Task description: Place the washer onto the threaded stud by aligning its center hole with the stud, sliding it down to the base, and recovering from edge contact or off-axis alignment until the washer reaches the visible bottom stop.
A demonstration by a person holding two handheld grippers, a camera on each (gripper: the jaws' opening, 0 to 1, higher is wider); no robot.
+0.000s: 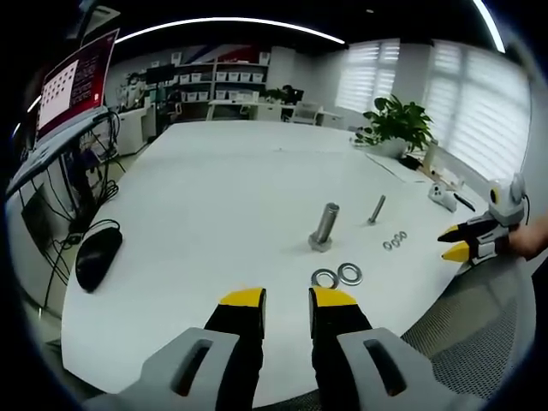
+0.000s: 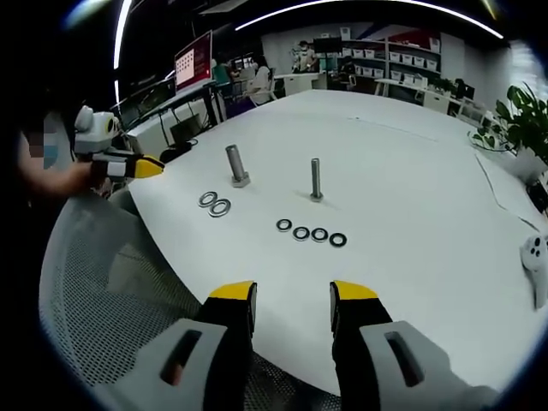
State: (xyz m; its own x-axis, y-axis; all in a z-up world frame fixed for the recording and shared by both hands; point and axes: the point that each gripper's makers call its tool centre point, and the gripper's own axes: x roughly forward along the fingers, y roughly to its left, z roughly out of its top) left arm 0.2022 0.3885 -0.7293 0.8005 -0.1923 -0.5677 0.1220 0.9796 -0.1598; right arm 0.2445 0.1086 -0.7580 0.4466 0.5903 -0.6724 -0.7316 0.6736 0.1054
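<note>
Two studs stand upright on the white table (image 1: 214,197): a thick threaded stud (image 1: 324,225) (image 2: 236,164) and a thin one (image 1: 377,208) (image 2: 316,179). Two large washers (image 1: 337,276) (image 2: 214,205) lie flat side by side near the thick stud. A row of several small washers (image 1: 394,241) (image 2: 310,233) lies near the thin stud. My left gripper (image 1: 288,298) (image 2: 128,164) hovers open and empty at the table's near edge, short of the large washers. My right gripper (image 2: 293,295) (image 1: 467,240) is open and empty too, held off the table edge facing the small washers.
A mesh chair back (image 2: 111,274) (image 1: 479,317) sits below both grippers. A black mouse (image 1: 97,255) and cables lie at the table's left side. A white controller (image 2: 535,254) (image 1: 443,197) and a potted plant (image 1: 398,124) are on the far side. A screen (image 1: 77,81) stands at the left.
</note>
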